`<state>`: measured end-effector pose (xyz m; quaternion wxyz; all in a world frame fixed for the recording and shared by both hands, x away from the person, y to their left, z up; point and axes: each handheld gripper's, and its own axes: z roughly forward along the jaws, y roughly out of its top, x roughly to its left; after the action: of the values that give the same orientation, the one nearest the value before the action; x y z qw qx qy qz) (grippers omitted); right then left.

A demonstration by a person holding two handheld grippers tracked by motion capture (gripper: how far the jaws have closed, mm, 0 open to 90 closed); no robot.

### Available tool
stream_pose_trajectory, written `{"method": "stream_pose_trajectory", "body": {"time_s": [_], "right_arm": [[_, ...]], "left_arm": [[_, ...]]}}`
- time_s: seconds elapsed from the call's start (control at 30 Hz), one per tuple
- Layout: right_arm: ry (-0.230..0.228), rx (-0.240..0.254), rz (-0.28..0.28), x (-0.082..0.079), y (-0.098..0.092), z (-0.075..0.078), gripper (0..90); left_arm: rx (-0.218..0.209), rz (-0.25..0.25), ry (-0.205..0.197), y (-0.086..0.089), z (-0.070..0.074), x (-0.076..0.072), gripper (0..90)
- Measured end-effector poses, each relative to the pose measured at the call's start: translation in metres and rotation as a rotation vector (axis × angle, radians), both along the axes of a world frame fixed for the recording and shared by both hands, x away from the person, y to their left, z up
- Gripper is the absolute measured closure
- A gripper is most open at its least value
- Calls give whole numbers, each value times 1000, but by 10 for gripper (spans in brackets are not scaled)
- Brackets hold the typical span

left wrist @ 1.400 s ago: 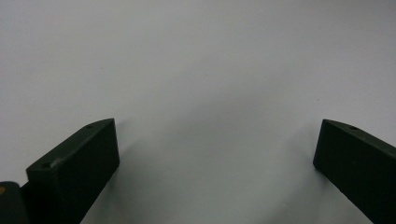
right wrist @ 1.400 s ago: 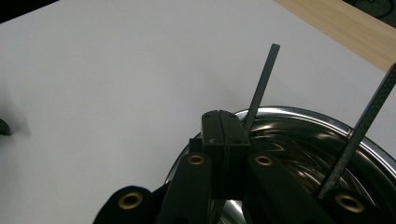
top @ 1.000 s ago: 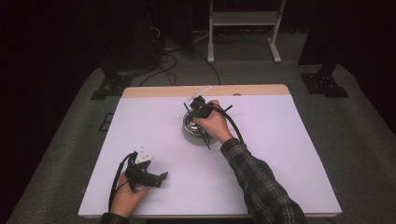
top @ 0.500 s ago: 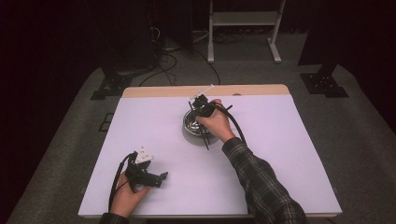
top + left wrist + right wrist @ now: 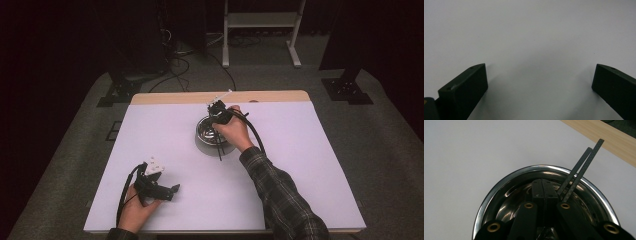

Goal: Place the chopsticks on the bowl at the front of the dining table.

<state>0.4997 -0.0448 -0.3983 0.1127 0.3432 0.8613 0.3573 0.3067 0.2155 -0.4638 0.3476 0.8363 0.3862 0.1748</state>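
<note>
A shiny steel bowl [image 5: 204, 136] stands on the white table [image 5: 300, 150], a little beyond its middle. My right gripper [image 5: 216, 125] points down into it, held by a hand in a plaid sleeve. In the right gripper view the right gripper [image 5: 541, 182] is shut, pad against pad, inside the bowl [image 5: 499, 182]. Two thin dark chopsticks [image 5: 584, 160] lean out over the rim just beside its right jaw; nothing shows between the pads. My left gripper [image 5: 172, 189] rests at the table's front left, open, and in its own view the left gripper [image 5: 540, 82] has only bare table between its jaws.
A strip of bare wood [image 5: 170, 97] runs along the table's far edge. Beyond it on the dark floor lie cables [image 5: 180, 55] and the feet of a white stand [image 5: 260, 25]. Black stand bases [image 5: 347, 90] sit off the far corners.
</note>
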Motion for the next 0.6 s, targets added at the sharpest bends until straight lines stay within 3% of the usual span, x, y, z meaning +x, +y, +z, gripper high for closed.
{"method": "stream_pose_trajectory", "body": {"time_s": [0.3, 0.6], "right_arm": [[-19, 29, -3, -4, -9, 5, 897], [-46, 49, -16, -16, -37, 8, 897]], "left_arm": [[-1, 1, 0, 0, 0, 0, 0], [-1, 1, 0, 0, 0, 0, 0]]}}
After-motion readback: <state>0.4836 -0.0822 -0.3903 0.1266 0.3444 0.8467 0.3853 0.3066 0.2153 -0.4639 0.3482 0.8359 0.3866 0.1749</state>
